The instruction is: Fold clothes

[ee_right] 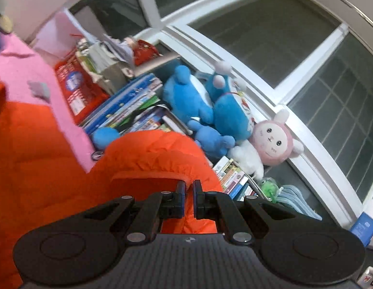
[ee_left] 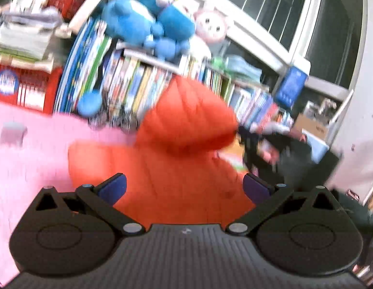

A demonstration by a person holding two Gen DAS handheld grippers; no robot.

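An orange quilted puffer jacket [ee_left: 176,159] lies on a pink sheet [ee_left: 29,159], its hood [ee_left: 188,118] lifted at the far side. My left gripper [ee_left: 184,189] hangs open above the jacket's body, blue pads wide apart, nothing between them. In the right wrist view the jacket [ee_right: 39,154] fills the lower left and its hood [ee_right: 157,156] rises in front of my right gripper [ee_right: 189,191], which is shut on the hood's edge, orange fabric showing between the fingers. The other gripper and a hand appear dark and blurred by the hood in the left wrist view.
Past the pink sheet [ee_right: 24,72] runs a low shelf crammed with books [ee_left: 128,84]. Blue plush toys [ee_right: 205,106] and a pink bunny plush [ee_right: 273,142] sit on top, below large windows [ee_right: 282,36]. A red basket [ee_right: 77,91] stands at the left.
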